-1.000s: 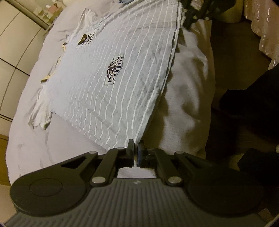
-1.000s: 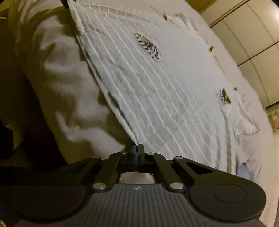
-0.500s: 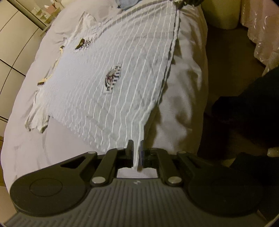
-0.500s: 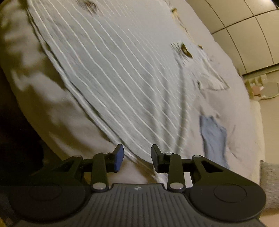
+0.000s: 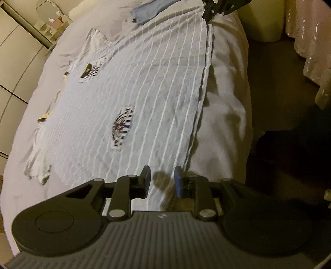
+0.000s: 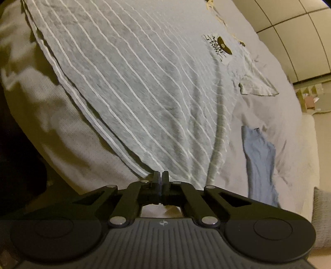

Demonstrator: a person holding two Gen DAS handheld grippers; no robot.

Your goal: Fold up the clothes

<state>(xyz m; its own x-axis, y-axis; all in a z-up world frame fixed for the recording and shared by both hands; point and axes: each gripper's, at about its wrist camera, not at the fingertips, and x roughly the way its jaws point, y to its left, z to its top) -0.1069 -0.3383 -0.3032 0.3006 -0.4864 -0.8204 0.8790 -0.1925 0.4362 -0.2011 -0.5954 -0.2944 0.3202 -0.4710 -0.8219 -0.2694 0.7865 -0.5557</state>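
Observation:
A pale grey shirt with white stripes [image 5: 144, 87] lies spread flat on the bed, its hem along the bed's near edge. It carries a striped patch [image 5: 122, 126] and a chest patch [image 5: 90, 70]. My left gripper [image 5: 161, 182] is open over the hem's corner, holding nothing. My right gripper [image 6: 160, 182] has its jaws together at the shirt's [image 6: 134, 82] other hem corner; it also shows at the top of the left wrist view [image 5: 209, 12]. I cannot see cloth between its pads.
A blue garment [image 6: 260, 163] lies on the pale bedcover [image 5: 227, 115] beyond the shirt. Wardrobe doors [image 6: 289, 27] stand behind the bed. The dark floor [image 5: 279, 103] and a lace cloth [image 5: 310, 37] lie to the side of the bed.
My left gripper has opened and let go of the hem corner. My right gripper opened half a second ago, moved along the hem and has shut again.

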